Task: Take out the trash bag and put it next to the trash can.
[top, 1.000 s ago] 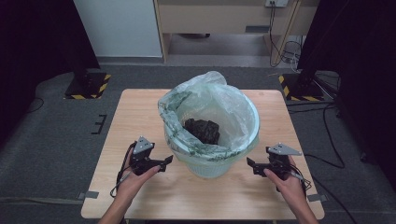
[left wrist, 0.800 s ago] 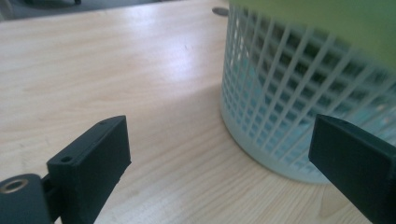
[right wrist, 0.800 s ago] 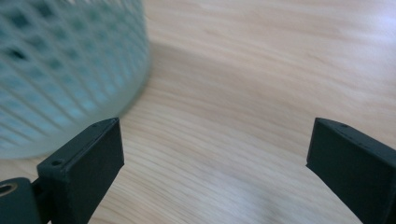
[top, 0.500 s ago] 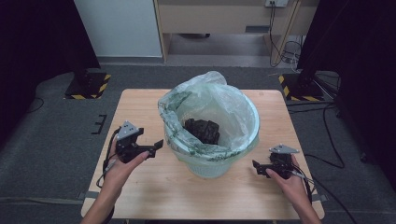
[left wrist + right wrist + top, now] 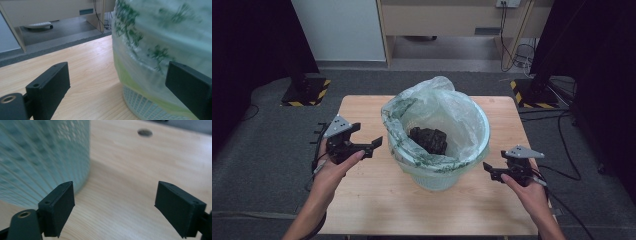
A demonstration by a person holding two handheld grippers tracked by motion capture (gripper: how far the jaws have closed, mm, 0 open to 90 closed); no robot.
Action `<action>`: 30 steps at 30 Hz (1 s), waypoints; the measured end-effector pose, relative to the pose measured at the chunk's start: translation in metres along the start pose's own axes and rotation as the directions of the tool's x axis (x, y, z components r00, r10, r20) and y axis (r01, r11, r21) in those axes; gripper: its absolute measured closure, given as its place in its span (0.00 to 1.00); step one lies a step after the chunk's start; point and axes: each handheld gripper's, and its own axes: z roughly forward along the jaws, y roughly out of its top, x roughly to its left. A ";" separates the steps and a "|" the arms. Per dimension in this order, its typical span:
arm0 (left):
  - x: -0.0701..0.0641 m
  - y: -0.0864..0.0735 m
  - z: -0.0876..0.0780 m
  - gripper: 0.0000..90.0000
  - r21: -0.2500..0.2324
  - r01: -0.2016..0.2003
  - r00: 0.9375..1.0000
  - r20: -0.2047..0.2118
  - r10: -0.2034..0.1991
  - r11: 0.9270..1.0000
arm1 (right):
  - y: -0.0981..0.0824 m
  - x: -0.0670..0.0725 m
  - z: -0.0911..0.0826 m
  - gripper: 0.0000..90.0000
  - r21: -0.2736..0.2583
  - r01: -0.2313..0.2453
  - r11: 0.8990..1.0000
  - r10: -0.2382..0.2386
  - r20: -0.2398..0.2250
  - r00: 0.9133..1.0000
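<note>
Both grippers have lifted beside the lined bin (image 5: 439, 150).
Left gripper (image 5: 364, 145) spread; right gripper (image 5: 490, 173) spread, just narrowing, nothing between, above desk (image 5: 377, 200).

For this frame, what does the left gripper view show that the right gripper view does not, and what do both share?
Left gripper view: the green-printed bag liner folded down over the bin, plus the grey floor and a cabinet base beyond the table edge. Right gripper view: the bin's bare lattice wall down to its foot and a round hole in the tabletop. Both: open black jaws with nothing between them, the same waste bin and the light wooden table.
</note>
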 end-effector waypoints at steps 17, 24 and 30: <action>-0.032 0.045 -0.002 0.04 -0.071 0.004 0.994 0.114 0.004 0.997 | 0.072 0.023 -0.064 0.59 -0.118 0.070 0.991 -0.083 -0.115 0.990; -0.046 0.053 0.007 0.07 -0.044 -0.033 0.989 0.143 0.039 0.998 | 0.073 0.025 -0.062 0.60 -0.109 0.075 0.991 -0.089 -0.123 0.988; -0.049 0.057 0.013 0.17 -0.033 -0.049 0.989 0.138 0.053 0.998 | 0.072 0.024 -0.061 0.58 -0.106 0.073 0.992 -0.087 -0.131 0.988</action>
